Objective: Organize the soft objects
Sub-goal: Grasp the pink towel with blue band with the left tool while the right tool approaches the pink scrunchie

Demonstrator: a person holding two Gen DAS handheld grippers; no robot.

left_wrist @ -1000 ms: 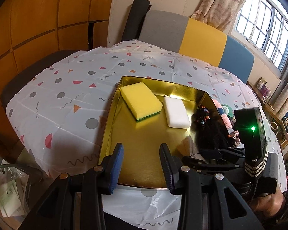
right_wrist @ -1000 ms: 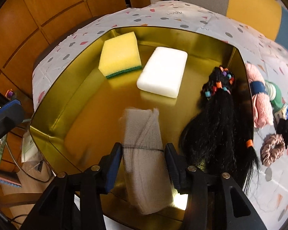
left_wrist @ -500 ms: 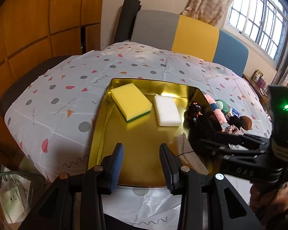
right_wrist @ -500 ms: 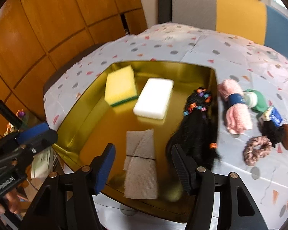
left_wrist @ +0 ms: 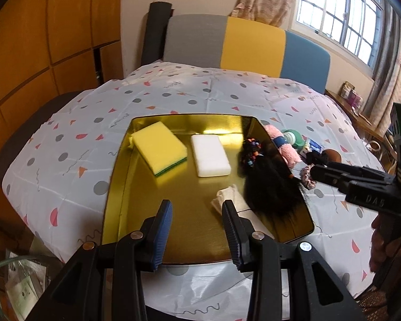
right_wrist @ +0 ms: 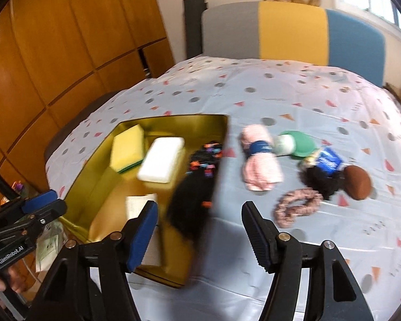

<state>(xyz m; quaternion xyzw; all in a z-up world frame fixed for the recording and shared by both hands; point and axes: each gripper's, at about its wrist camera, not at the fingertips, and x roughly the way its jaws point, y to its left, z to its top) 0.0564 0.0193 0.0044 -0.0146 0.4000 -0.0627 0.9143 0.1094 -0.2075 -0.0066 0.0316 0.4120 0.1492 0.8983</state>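
My right fingers [right_wrist: 200, 230] were opening with nothing between them; next soft target, the pink towel roll [right_wrist: 259, 163], lay ahead-right on the bench [right_wrist: 294, 101]. Left fingers [left_wrist: 196, 230] sat apart, empty.

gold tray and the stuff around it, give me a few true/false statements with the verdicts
1. The yellow sponge lies inside the gold tray. True.
2. The white sponge sits outside the tray on the tablecloth. False: it lies in the tray, beside the yellow sponge.
3. The pink rolled towel lies on the tablecloth, outside the tray. True.
4. The right gripper is clamped on the beige cloth. False: its jaws are opening with nothing pressed between them.
5. The pink scrunchie is in the tray. False: it lies on the tablecloth.
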